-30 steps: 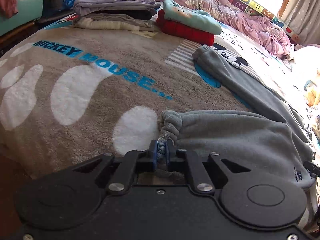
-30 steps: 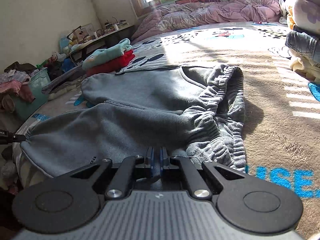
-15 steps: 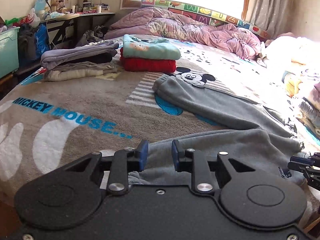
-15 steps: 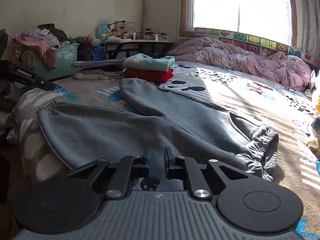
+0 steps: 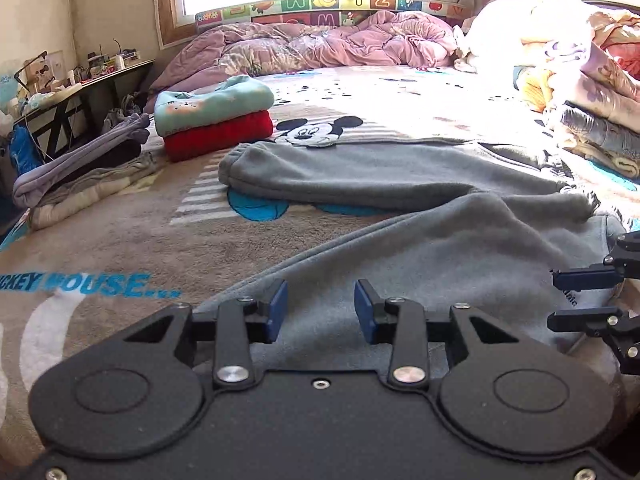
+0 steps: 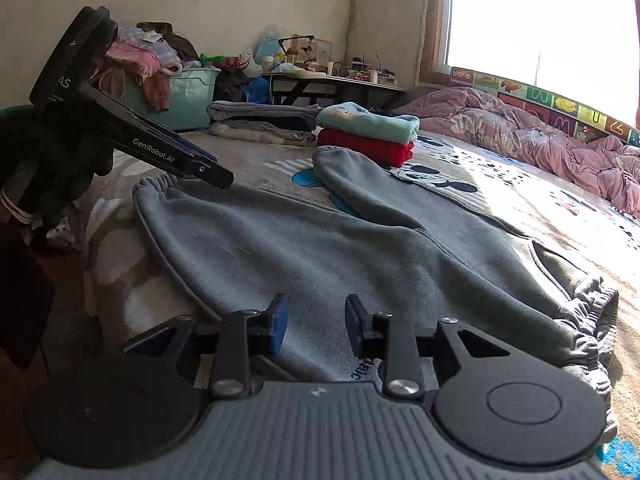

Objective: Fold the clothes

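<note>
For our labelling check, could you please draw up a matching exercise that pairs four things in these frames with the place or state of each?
Things:
1. grey sweatpants
2. teal garment
3. left gripper
4. pink quilt

Places or states:
A. bunched up under the window
B. folded, on top of the red garment
C. spread flat on the blanket, legs apart
D. open, holding nothing

Pairs: 1-C, 2-B, 3-D, 4-A

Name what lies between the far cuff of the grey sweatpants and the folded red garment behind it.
In the left wrist view, only bare Mickey Mouse blanket separates the grey sweatpants cuff from the folded red garment; nothing else lies there.
</note>
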`<action>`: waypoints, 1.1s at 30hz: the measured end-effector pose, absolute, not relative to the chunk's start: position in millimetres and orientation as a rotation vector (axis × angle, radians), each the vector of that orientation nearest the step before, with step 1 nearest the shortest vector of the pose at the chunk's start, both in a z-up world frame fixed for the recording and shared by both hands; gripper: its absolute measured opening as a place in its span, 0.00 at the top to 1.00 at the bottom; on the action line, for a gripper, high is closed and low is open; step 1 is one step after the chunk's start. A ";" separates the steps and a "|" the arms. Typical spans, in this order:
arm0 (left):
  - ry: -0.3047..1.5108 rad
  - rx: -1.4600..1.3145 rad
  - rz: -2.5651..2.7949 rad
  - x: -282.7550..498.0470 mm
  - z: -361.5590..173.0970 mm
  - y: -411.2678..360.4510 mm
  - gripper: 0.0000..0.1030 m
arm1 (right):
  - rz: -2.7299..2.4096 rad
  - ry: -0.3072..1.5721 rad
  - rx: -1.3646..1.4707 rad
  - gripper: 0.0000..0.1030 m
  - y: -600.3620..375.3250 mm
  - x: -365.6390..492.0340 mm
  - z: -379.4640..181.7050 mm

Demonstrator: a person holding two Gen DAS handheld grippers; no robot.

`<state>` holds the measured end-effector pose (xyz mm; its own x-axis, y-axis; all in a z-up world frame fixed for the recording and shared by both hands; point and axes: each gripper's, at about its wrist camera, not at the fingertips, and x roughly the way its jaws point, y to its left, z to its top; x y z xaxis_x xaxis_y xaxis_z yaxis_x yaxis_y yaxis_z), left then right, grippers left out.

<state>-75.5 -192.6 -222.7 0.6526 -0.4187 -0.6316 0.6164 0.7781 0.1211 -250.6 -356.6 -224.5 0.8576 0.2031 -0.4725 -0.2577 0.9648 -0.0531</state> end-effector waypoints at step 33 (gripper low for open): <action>0.817 0.362 -0.592 144.0 -138.5 -259.3 0.59 | -0.268 0.566 0.298 0.58 -564.9 -168.6 -215.6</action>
